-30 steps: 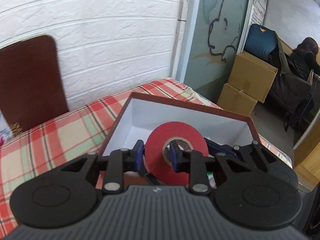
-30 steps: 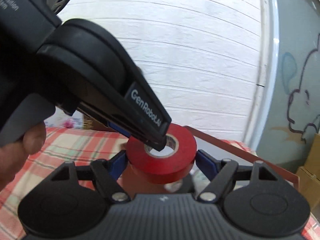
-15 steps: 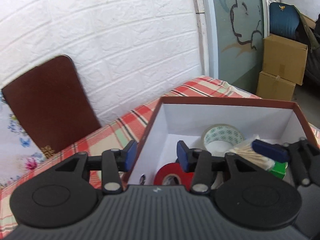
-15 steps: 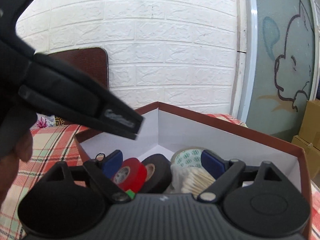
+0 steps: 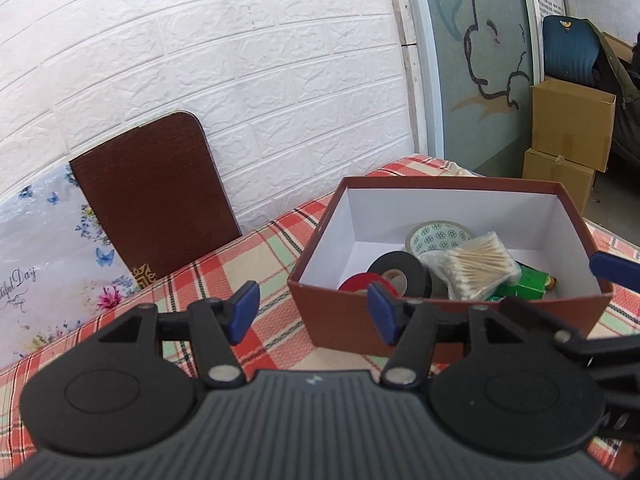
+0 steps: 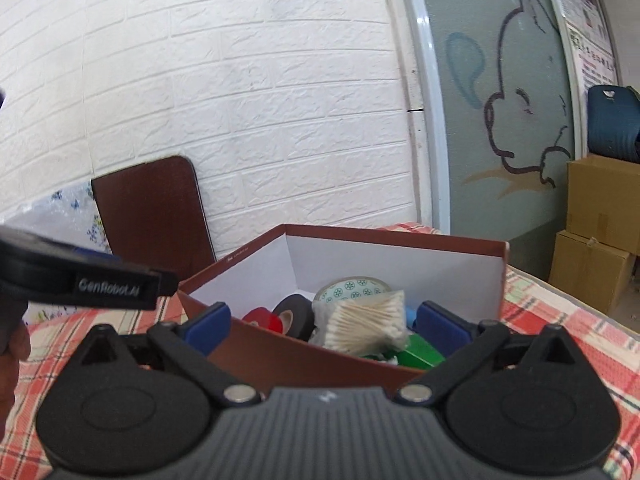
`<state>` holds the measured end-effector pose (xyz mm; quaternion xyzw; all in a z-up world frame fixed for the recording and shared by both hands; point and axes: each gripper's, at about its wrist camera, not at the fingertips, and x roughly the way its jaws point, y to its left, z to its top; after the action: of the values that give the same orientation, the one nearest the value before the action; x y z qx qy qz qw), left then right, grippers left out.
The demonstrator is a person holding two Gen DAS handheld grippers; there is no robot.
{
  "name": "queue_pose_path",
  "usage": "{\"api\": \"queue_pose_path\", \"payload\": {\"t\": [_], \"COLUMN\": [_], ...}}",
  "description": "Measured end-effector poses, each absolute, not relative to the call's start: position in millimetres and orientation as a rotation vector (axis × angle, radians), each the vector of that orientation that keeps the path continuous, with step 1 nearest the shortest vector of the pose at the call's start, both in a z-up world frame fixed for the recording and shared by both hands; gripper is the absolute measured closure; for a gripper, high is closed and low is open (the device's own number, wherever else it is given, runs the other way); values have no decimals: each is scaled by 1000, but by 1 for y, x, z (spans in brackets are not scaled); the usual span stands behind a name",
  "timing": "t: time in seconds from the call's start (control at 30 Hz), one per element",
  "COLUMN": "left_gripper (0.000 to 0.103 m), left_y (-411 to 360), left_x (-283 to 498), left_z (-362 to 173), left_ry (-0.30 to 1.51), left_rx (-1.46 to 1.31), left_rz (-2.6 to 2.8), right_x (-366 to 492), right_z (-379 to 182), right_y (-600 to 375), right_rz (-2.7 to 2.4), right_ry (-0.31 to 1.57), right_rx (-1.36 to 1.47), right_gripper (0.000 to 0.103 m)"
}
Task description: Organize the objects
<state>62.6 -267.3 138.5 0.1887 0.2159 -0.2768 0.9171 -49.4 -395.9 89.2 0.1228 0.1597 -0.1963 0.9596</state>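
A brown box (image 5: 448,184) with white inner walls stands on the plaid cloth. Inside lie a red tape roll (image 5: 358,282), a black tape roll (image 5: 396,272), a patterned tape roll (image 5: 438,236), a bag of cotton swabs (image 5: 476,268) and a green pack (image 5: 528,283). My left gripper (image 5: 312,312) hangs before the box's near left corner, jaws opening, nothing held. My right gripper (image 6: 324,326) faces the box (image 6: 392,237) from its near side, jaws opening wide, also holding nothing. The red roll (image 6: 266,320) rests beyond its left finger.
A brown board (image 5: 156,200) leans on the white brick wall behind the table. A floral cushion (image 5: 40,264) lies at the left. Cardboard boxes (image 5: 568,128) are stacked on the floor past the table's right edge. A hand (image 6: 12,356) shows at the left of the right wrist view.
A second ago both grippers held the red tape roll over the box. It now lies inside the box, and both grippers have opened and drawn back from it.
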Motion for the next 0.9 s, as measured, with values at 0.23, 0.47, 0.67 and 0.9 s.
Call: {"api": "queue_pose_path", "payload": {"t": [0.23,0.47,0.67,0.9], "left_gripper": [24,10,0,0], "left_y": [-243,-218,-200,-179], "left_x": [35,16,1,-8], "left_z": [140,130,115,96], "left_ry": [412,433,454,505], "left_rx": [383,367,369,359], "left_rz": [-554,-541,-525,-504], "right_x": [-79,-98,-109,-114], "right_z": [97,101,100,92], "right_y": [-397,-385,-370,-351], "right_rz": [-390,-392,-385,-394], "right_ry": [314,318,326,325], "right_rx": [368,417,437,424], "right_gripper": [0,0,0,0]}}
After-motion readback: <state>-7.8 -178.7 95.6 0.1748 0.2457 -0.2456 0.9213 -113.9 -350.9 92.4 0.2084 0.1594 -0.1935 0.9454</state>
